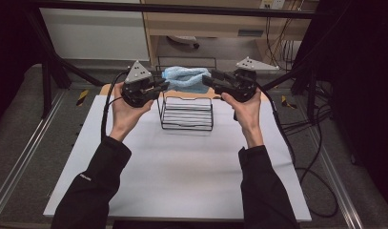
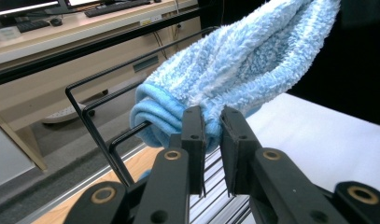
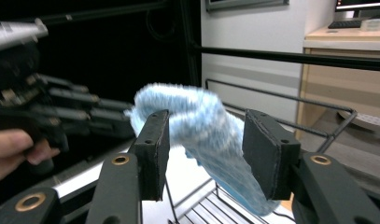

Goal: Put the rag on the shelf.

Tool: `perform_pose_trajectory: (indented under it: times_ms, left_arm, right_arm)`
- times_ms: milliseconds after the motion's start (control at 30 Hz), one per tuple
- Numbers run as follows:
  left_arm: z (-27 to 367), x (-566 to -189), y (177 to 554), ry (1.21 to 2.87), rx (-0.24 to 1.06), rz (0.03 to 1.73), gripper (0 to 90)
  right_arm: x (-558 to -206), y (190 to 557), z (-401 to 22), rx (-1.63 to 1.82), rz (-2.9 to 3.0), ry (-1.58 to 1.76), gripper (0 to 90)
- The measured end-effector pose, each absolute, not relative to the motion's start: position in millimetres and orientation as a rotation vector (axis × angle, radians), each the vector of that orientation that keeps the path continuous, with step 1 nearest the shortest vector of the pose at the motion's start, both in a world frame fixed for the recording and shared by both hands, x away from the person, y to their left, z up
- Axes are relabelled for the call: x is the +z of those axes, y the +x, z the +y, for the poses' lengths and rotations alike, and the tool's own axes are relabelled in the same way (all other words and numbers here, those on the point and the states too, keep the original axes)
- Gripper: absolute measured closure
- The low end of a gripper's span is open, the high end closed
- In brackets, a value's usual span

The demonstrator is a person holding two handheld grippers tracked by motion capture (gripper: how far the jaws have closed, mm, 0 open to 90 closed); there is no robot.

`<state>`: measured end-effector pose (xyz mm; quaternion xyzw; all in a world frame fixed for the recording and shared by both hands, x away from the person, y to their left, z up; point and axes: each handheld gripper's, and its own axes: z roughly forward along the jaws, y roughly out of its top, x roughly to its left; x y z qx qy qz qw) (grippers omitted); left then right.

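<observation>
the rack (image 1: pixel 187 114) stands on the table (image 1: pixel 182 176) toward its far edge; the towel (image 1: pixel 184 78) hangs above the rack's far side — left tool (image 1: pixel 159 87) at its left end, right tool (image 1: pixel 209 79) at its right.

No text, label, brand or number can be read anywhere. The person's left sleeve (image 1: pixel 89 188) carries a small pale mark at about 8 o'clock in the high view (too small to make out), and nothing else bears legible writing.
</observation>
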<state>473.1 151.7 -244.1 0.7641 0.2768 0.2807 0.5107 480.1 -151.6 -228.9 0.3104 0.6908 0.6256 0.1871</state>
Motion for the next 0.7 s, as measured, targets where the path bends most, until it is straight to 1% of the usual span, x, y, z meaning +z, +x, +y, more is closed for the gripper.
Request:
perform_pose_trajectory:
  times_ms: [67, 133, 267, 300, 367, 433, 600, 700]
  left_arm:
    - [150.9, -245.6, 473.0, 1.85, 0.682, 0.66, 80.2]
    - [150.6, -247.0, 472.9, 1.857, 0.688, 0.653, 80.3]
    - [150.9, -248.4, 472.4, 1.865, 0.69, 0.643, 80.3]
    - [151.1, -248.3, 472.1, 1.868, 0.692, 0.639, 80.3]
    - [152.0, -247.7, 471.0, 1.874, 0.695, 0.633, 80.3]
    - [154.1, -246.5, 469.3, 1.878, 0.695, 0.626, 80.4]
    - [159.5, -243.6, 466.0, 1.893, 0.676, 0.618, 80.1]
    - [160.0, -242.2, 465.5, 1.897, 0.66, 0.629, 77.7]
  right_arm:
    - [-225.7, 479.9, -150.6, 1.767, 1.936, 0.877, 52.9]
    - [-222.2, 480.4, -147.5, 1.766, 1.939, 0.874, 58.1]
    - [-214.7, 483.1, -141.2, 1.768, 1.947, 0.889, 77.5]
    - [-213.9, 483.9, -139.9, 1.758, 1.953, 0.898, 81.4]
    - [-214.5, 485.3, -138.3, 1.748, 1.986, 0.917, 86.5]
    - [-217.7, 485.3, -136.6, 1.714, 2.029, 0.93, 88.2]
    - [-229.2, 483.6, -135.9, 1.673, 2.09, 0.944, 88.9]
    - [-235.1, 484.5, -135.7, 1.646, 2.114, 0.96, 89.0]
